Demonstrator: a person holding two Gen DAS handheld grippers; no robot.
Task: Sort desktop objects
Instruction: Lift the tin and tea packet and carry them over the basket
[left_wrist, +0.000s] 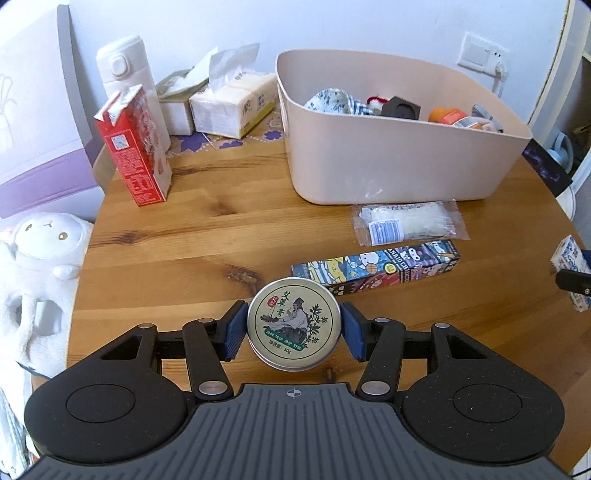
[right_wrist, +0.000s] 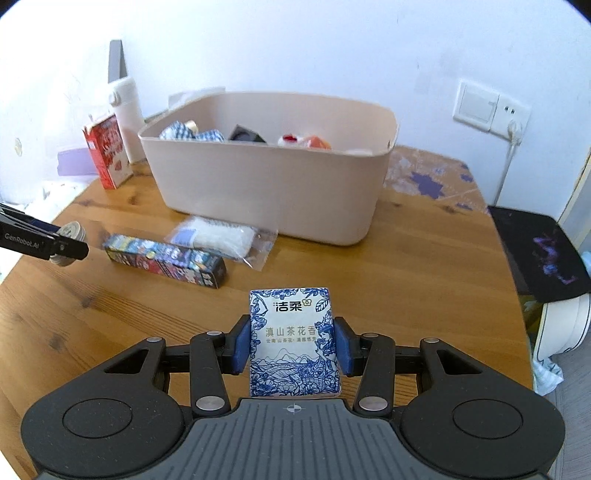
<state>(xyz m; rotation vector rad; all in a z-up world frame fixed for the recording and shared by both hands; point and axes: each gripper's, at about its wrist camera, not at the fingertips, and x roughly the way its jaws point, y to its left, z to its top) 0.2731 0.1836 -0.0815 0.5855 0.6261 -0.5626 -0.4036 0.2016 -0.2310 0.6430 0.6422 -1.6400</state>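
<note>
My left gripper (left_wrist: 293, 326) is shut on a round metal balm tin (left_wrist: 293, 323) and holds it above the wooden table (left_wrist: 184, 236). My right gripper (right_wrist: 293, 345) is shut on a blue-and-white tissue pack (right_wrist: 293, 339), also off the table. The beige plastic bin (left_wrist: 388, 155) stands at the back with several items inside; it shows in the right wrist view (right_wrist: 266, 184) too. In front of it lie a clear packet of white cloth (left_wrist: 408, 221) and a long cartoon-printed box (left_wrist: 376, 267). The left gripper with the tin shows at the right view's left edge (right_wrist: 66, 242).
A red carton (left_wrist: 133, 147), a white flask (left_wrist: 129, 85) and tissue packs (left_wrist: 232, 99) stand at the back left. A white plush toy (left_wrist: 37, 266) sits off the table's left edge. A dark mat (right_wrist: 535, 251) lies at the right edge.
</note>
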